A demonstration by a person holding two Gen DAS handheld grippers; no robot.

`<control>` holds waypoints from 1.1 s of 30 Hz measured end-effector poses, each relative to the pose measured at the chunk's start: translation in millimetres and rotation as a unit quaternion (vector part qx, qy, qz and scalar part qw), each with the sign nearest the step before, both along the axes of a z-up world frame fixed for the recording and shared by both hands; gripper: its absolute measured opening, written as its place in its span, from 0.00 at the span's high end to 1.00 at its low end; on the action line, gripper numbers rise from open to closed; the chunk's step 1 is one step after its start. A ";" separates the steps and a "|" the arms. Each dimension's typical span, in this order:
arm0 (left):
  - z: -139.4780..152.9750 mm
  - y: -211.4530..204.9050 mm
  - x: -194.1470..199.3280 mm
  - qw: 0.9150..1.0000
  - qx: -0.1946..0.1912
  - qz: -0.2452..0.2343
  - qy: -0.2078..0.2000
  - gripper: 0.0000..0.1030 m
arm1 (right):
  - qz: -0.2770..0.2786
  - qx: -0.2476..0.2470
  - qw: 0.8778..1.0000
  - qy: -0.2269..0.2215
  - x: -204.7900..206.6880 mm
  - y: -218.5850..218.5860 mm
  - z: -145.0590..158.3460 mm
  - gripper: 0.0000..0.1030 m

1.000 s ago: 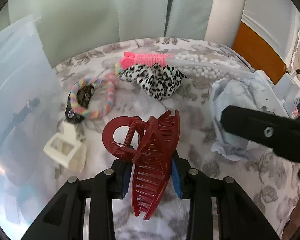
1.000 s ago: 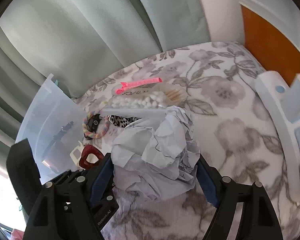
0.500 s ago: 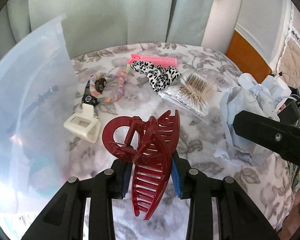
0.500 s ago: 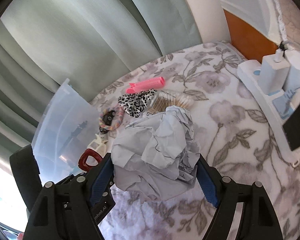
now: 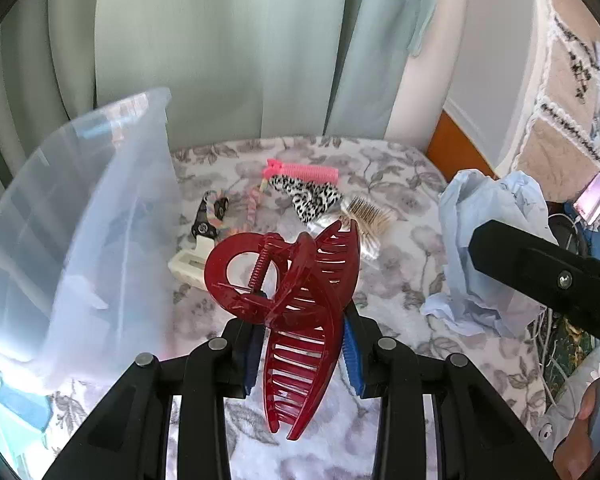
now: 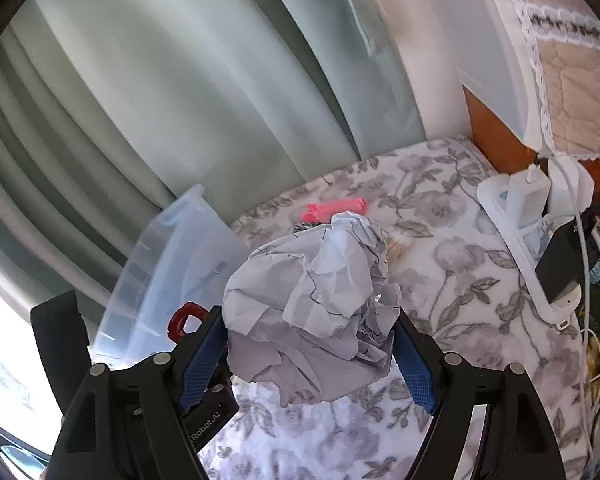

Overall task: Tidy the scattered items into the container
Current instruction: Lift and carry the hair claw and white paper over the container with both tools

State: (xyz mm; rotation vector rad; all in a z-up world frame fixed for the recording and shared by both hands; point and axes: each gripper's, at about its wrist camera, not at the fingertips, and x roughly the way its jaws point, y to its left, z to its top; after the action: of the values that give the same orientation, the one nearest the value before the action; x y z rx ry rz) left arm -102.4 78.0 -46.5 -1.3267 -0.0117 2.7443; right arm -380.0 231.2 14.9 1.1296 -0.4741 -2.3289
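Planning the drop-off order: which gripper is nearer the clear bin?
Left. The left gripper, shut on the red claw clip, is right beside the bin; the right gripper, holding crumpled paper, sits beyond it.

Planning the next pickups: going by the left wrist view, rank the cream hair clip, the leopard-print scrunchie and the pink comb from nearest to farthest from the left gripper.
1. cream hair clip, just beyond the left gripper, left, beside the clear container.
2. leopard-print scrunchie, farther back, centre.
3. pink comb, directly behind the scrunchie, by the curtain.

Left gripper (image 5: pixel 300 354) clamped narrowly; right gripper (image 6: pixel 310 354) gripping wide, both angled downward
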 end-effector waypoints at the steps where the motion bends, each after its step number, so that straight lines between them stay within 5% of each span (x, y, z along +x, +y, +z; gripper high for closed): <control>1: 4.5 -0.4 3.2 1.000 0.001 0.000 0.004 0.65 | 0.000 -0.003 1.000 0.006 3.9 0.0 5.1 0.21; 33: 121.7 -56.0 66.0 0.989 0.053 0.039 0.133 0.65 | 0.010 -0.040 0.988 0.147 73.8 -20.3 124.0 0.21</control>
State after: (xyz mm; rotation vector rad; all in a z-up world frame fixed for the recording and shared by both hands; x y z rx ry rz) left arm -36.5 22.0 75.3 -0.9451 -0.1898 2.9172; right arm -306.2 210.9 139.0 0.7333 -0.4382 -2.3846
